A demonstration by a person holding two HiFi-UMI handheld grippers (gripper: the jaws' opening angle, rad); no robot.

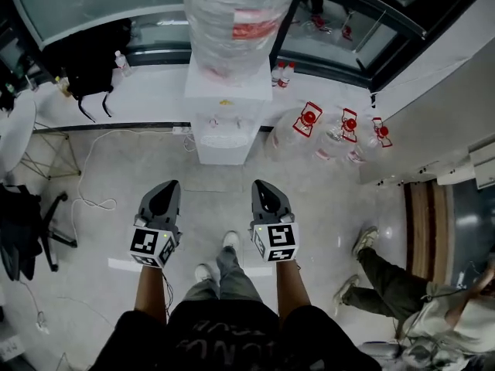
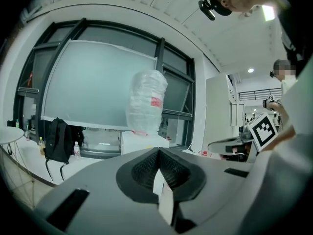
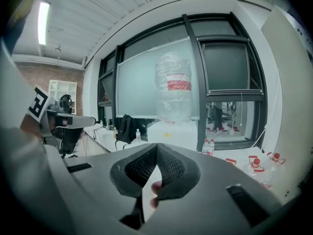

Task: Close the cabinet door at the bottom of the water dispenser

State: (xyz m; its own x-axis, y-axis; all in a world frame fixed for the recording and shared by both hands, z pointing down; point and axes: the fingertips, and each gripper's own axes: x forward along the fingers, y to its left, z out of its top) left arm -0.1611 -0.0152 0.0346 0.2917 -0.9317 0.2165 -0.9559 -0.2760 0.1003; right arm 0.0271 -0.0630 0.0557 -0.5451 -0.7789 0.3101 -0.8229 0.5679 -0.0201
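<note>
Straight ahead, upright water dispenser (image 1: 223,134)

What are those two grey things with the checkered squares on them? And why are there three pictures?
A person holds a tool like big tongs in each hand: the left hand-held gripper and the right hand-held gripper. The squared cubes are part of them. The head view comes from a camera on the person's head, looking down. The left gripper view and right gripper view come from small cameras riding on each tool, looking along its jaws. Both pairs of jaws are shut and hold nothing. Ahead stands a white water dispenser with a bottle on top. Jugs with red caps lie on the floor beside it.
</note>
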